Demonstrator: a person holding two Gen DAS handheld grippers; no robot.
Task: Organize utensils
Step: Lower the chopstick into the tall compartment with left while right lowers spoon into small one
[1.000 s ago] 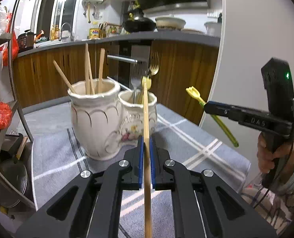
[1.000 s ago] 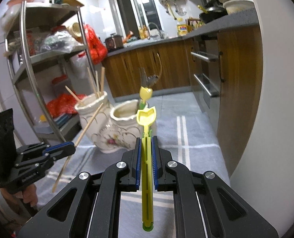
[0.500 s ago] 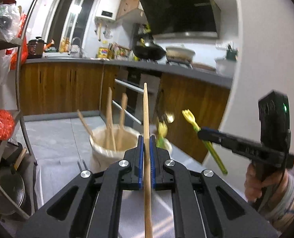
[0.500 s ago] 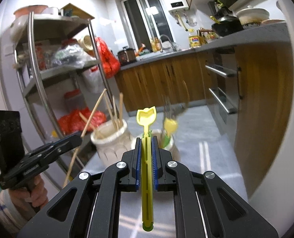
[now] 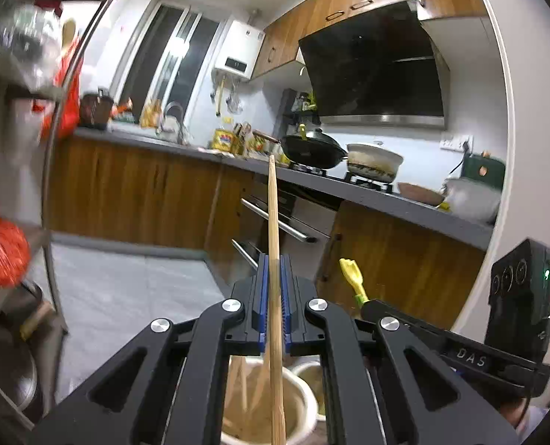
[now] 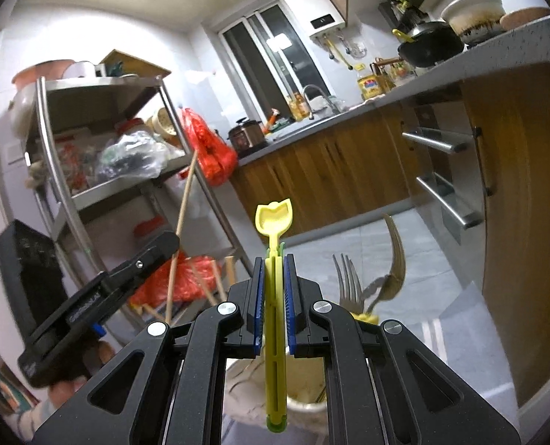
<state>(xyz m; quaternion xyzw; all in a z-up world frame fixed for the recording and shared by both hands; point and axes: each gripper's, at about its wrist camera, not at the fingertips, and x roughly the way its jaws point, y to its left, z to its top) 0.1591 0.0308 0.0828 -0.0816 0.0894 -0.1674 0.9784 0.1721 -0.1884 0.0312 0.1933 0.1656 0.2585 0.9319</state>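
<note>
Bamboo first: my left gripper [image 5: 274,300] is clamped on a chopstick [image 5: 273,222], its tip pointing up toward the counter [image 5: 349,189]. My right gripper [image 6: 274,296] pinches a yellow-green spoon [image 6: 274,222], scoop end forward. Both hang just above two pots: the chopstick pot [image 5: 304,404] and, right of it, the cutlery pot [image 6: 304,400]. Only the right view shows a fork [image 6: 349,282] and the shelf rack [image 6: 100,118]; only the left shows the wok [image 5: 312,146].
</note>
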